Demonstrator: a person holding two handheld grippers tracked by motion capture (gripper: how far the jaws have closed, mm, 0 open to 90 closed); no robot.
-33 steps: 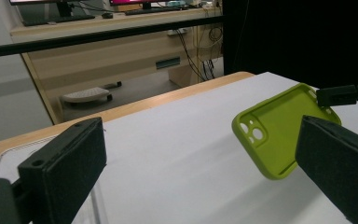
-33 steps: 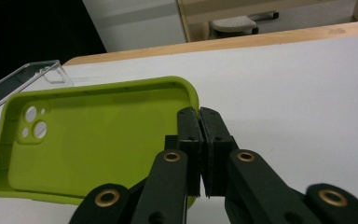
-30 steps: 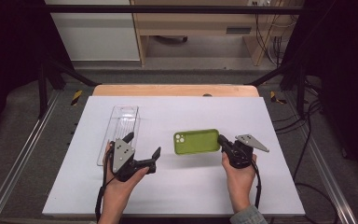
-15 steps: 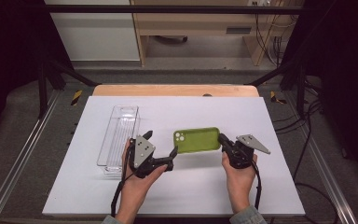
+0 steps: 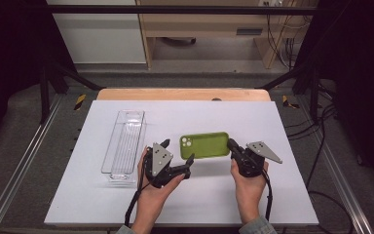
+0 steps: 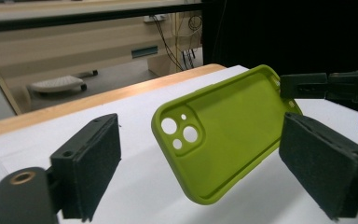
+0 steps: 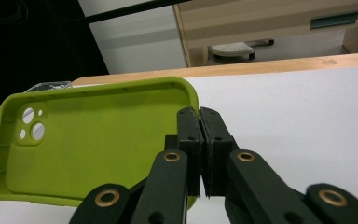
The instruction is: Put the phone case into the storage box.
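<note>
Two forearms come in from the bottom of the high view, a gripper in each hand. Right gripper (image 5: 231,145): jaws pressed together, pinching the right end wall of the green phone case (image 5: 204,145); in the right gripper view the pads meet on that rim, with the case (image 7: 93,149) stretching off to the left, open inner side facing the camera. Left gripper (image 5: 177,156): jaws spread, just been closing, nothing pressed; its pads sit either side of the case's camera-cutout end. In the left gripper view the case (image 6: 223,135) hangs between the two pads, touching neither, and looks lifted and tilted off the white table top (image 5: 292,195), held only at its far end by the other gripper's jaws (image 6: 307,86). The case sits mid-table, between the two hands, long side running left to right. Just left of the left hand: a clear plastic tray (image 5: 124,141), long and narrow, lying lengthwise away from the person, apart from the case. Beyond the white sheet is a wooden table edge (image 5: 182,94), then grey floor and a cabinet.
</note>
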